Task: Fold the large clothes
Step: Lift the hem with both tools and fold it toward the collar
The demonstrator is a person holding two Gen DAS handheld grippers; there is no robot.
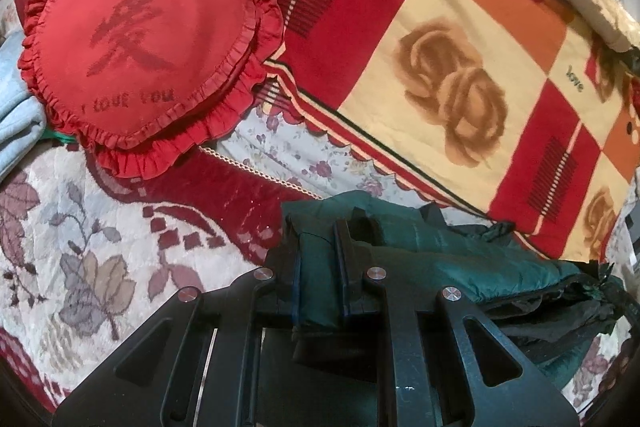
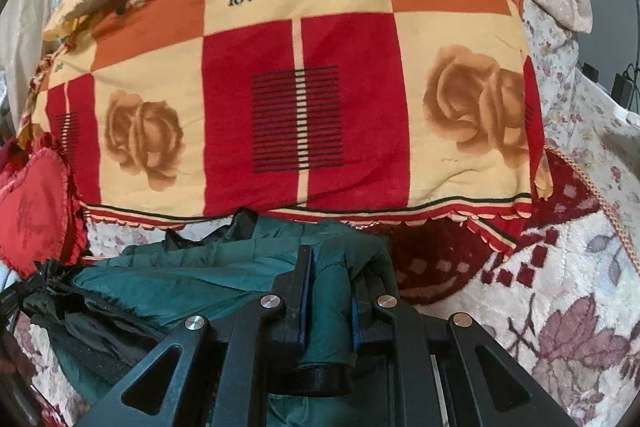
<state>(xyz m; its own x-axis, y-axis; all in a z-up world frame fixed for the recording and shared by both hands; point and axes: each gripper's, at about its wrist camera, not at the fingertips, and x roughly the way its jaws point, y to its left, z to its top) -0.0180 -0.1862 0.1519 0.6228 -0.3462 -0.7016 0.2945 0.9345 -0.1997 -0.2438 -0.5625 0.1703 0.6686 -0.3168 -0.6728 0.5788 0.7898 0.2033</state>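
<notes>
A dark green padded jacket [image 1: 460, 263] lies bunched on the patterned bed cover, with black lining showing at its right end. My left gripper [image 1: 318, 239] is shut on a fold of the jacket's left part. In the right wrist view the same jacket [image 2: 192, 279] stretches to the left, with a black lining bunch at its far left. My right gripper [image 2: 330, 271] is shut on a green sleeve end with a black cuff hanging below the fingers.
A folded red, cream and orange rose-print blanket [image 1: 420, 39] [image 2: 304, 99] lies just behind the jacket. A red heart-shaped frilled cushion [image 1: 136, 47] [image 2: 32, 207] sits to the left. The floral bed cover [image 1: 88, 247] [image 2: 560, 307] spreads around. Grey cloth [image 1: 16, 115] lies at far left.
</notes>
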